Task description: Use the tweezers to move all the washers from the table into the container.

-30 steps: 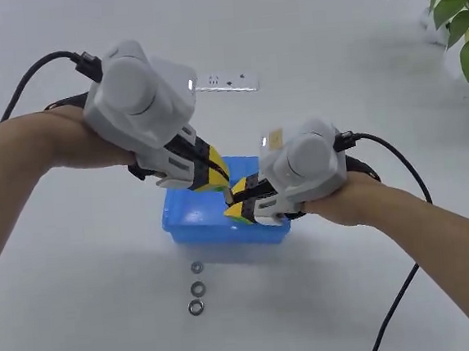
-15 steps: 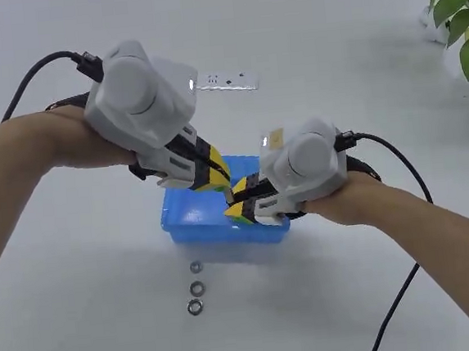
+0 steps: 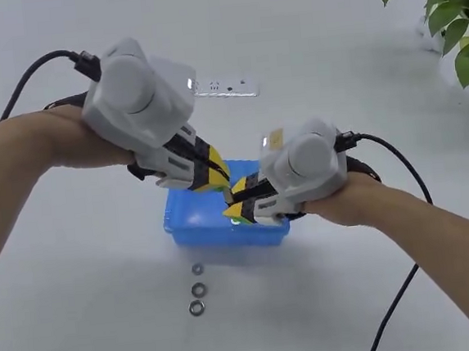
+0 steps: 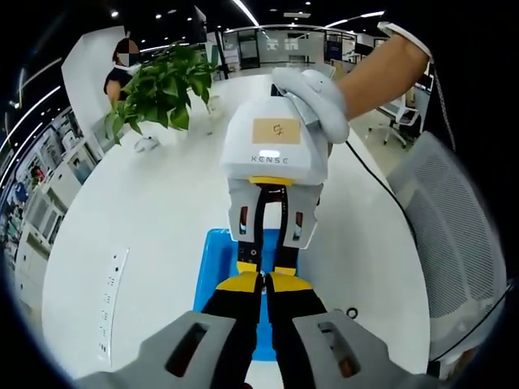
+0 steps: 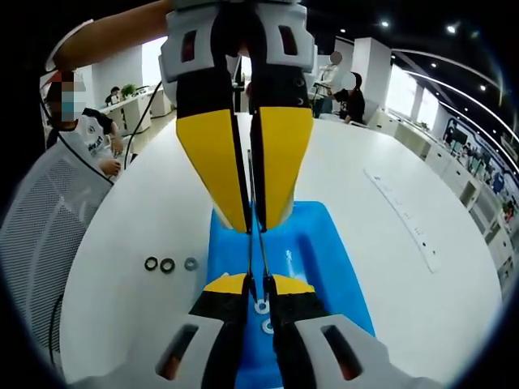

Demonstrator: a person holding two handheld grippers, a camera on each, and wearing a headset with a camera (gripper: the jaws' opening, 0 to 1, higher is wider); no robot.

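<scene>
A blue container (image 3: 215,233) stands on the white table, and both grippers meet tip to tip above it. My left gripper (image 3: 218,179) comes in from the upper left and my right gripper (image 3: 236,212) from the right. Thin metal tweezers (image 5: 255,251) run from between the left gripper's (image 5: 255,220) yellow jaws down into the right gripper's (image 5: 258,285) jaws; both look shut on them. Two washers (image 5: 262,307) lie inside the container (image 5: 324,267) below the tweezers' tips. Three washers (image 3: 198,289) sit in a row on the table in front of it, also the three washers (image 5: 168,265) beside it.
A white power strip (image 3: 225,87) lies on the table behind the container. A potted plant (image 3: 451,17) stands at the far right. Black cables trail from both grippers. A mesh chair (image 4: 462,243) stands beside the table, with people further back.
</scene>
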